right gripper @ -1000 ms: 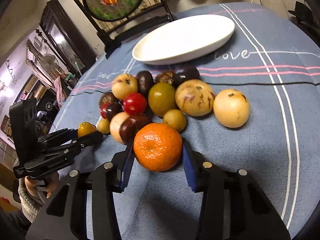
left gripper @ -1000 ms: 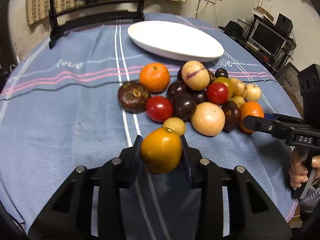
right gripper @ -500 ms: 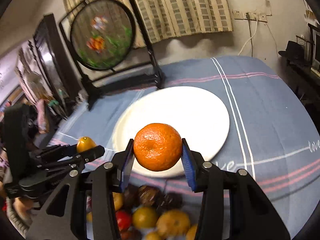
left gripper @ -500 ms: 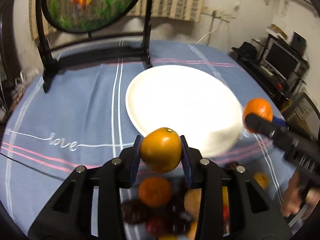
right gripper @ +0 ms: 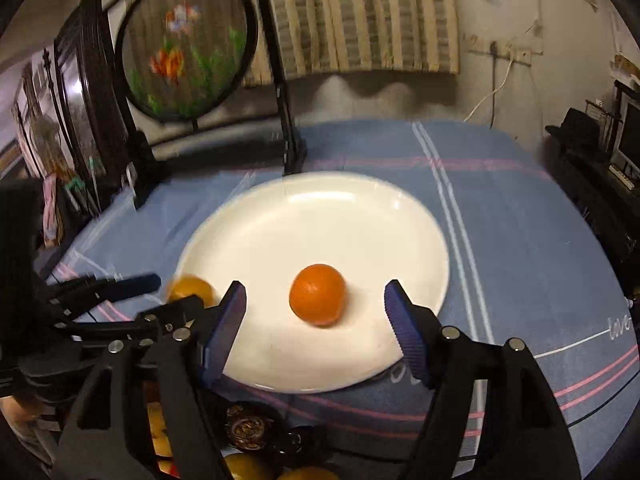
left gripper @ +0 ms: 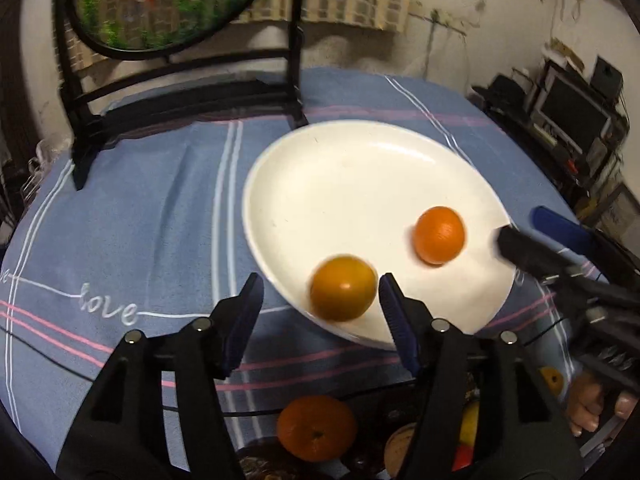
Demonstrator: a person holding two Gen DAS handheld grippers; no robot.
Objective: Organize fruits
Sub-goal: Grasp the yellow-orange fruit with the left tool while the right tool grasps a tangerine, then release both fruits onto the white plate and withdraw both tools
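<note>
- Left hand-held gripper (left gripper: 320,300): jaws apart, having just opened; the yellow-orange fruit (left gripper: 343,288) sits blurred between them on the near rim of the plate (left gripper: 360,168), touching neither pad.
- Right hand-held gripper (right gripper: 314,308): jaws wide, also just opened; the orange (right gripper: 318,300) lies free on the plate between them, clear of both pads.
- Left view alone shows a second orange (left gripper: 317,428) and dark fruit low in frame, plus a person's fingers (left gripper: 588,404) at the right.
- Right view alone shows the round goldfish screen (right gripper: 186,46) whole on its black stand, and a striped curtain (right gripper: 360,16).
- Tabletop carries a blue cloth (left gripper: 160,208) with white and pink stripes and the word "love"; monitors stand at the room's right side.
</note>
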